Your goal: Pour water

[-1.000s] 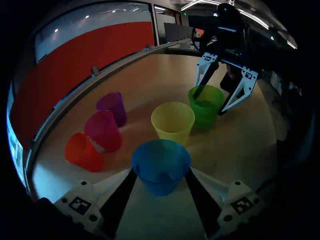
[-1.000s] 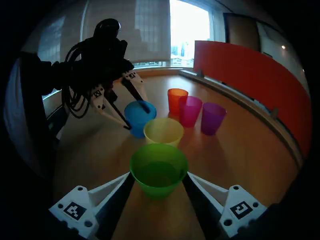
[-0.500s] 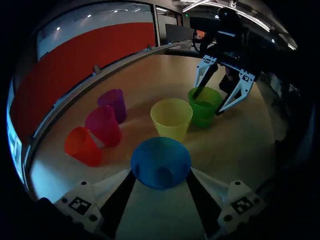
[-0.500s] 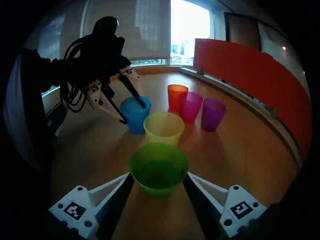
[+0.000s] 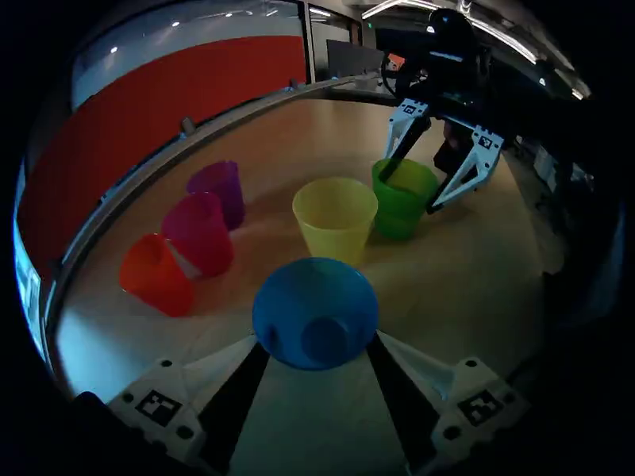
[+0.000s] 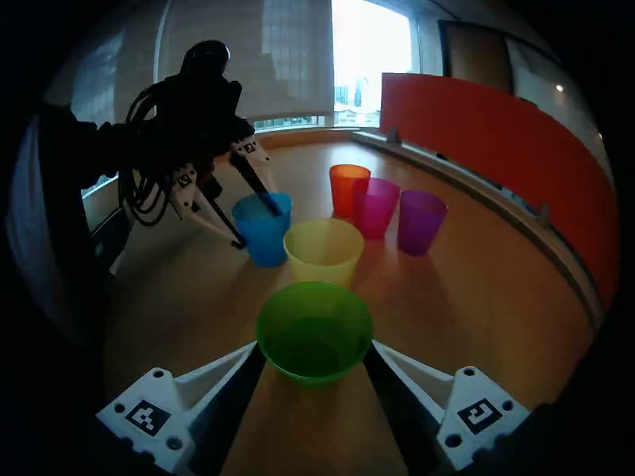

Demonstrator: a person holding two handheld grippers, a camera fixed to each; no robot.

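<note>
The left gripper (image 5: 317, 343) has its two white fingers clamped on a blue cup (image 5: 315, 313), one finger pressed to each side, near the worktop edge closest to that gripper's camera. The right gripper (image 6: 314, 351) is closed the same way on a green cup (image 6: 314, 332), with a finger against each side. A darker pool low inside the green cup may be water; the pictures do not settle it. In the right gripper view, the left gripper reaches in from the left, one finger outside the blue cup and the other across its rim. A yellow cup (image 5: 334, 216) stands upright and open on the wooden worktop (image 5: 468, 278), between the blue and green cups and just beside both. Three more cups stand in a row nearer the worktop edge that runs along a red partition (image 5: 151, 103): an orange cup (image 5: 155, 275), a pink cup (image 5: 198, 234) and a purple cup (image 5: 218, 190). They stand close together, and whether they touch cannot be told. In the right gripper view, a bright window (image 6: 361, 55) lies beyond the far edge.
</note>
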